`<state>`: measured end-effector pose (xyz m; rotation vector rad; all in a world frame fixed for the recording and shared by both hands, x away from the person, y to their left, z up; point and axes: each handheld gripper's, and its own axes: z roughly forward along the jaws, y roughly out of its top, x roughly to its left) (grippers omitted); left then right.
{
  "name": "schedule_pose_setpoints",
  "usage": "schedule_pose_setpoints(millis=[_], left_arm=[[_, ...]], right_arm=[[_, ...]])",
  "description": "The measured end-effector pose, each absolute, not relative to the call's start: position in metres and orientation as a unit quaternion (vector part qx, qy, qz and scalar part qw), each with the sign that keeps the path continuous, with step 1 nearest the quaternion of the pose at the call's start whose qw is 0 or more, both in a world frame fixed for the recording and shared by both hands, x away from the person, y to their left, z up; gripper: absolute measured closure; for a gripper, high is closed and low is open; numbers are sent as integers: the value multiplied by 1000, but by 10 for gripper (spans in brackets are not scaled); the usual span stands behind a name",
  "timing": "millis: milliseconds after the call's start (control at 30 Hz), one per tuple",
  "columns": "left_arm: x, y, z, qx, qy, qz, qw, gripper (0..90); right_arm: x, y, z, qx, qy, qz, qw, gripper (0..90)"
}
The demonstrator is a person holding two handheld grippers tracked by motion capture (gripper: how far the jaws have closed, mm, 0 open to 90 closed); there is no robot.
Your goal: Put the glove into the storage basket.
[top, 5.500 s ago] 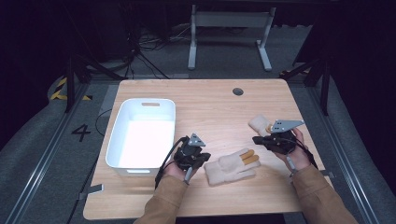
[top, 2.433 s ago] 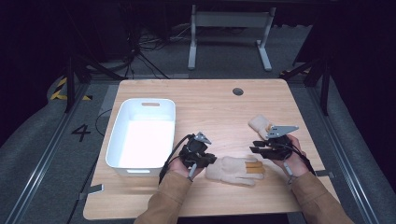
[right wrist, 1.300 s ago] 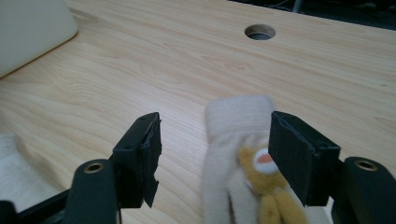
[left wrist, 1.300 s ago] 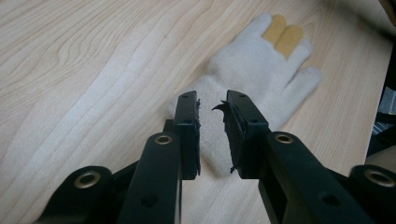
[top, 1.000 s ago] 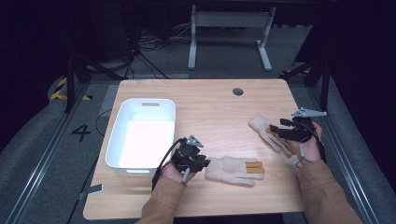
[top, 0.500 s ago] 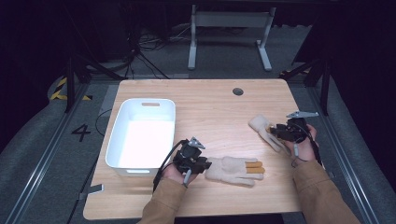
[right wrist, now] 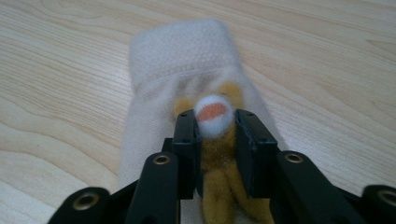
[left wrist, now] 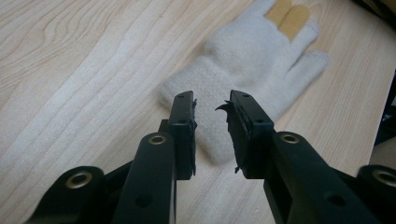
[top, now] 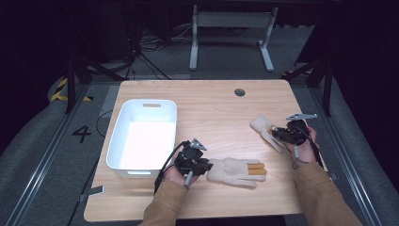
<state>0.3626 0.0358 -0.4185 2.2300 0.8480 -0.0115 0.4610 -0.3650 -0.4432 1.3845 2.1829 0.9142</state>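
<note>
A cream knit glove (top: 233,170) with mustard fingertips lies flat near the table's front edge. My left gripper (top: 204,165) rests at its cuff. In the left gripper view, the jaws (left wrist: 212,105) stand a little apart above the cuff (left wrist: 210,135) and nothing is pinched. A second cream glove (top: 261,126) lies at the right. My right gripper (top: 276,134) is at its finger end, and its jaws have just been closing. In the right gripper view, the gripper (right wrist: 213,119) presses on a mustard finger with a white, orange-dotted tip (right wrist: 213,114), the cuff (right wrist: 182,51) pointing away.
A white plastic bin (top: 151,102) stands on the left half of the wooden table, close to my left hand. A round cable hole (top: 239,92) sits near the far edge. A metal frame stands on the dark floor beyond the table.
My right hand came down and slightly left onto the right glove, and its jaws closed on the glove's fingers. The left gripper and the front glove stayed where they were.
</note>
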Motion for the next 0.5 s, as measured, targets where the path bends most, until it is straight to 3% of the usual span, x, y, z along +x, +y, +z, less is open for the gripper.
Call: schedule_pose_setpoints(millis=[500], left_arm=[[363,36,-415,867,329,-5,375,723]], right_arm=[[455,-367,-427,458,792,343,210,743]])
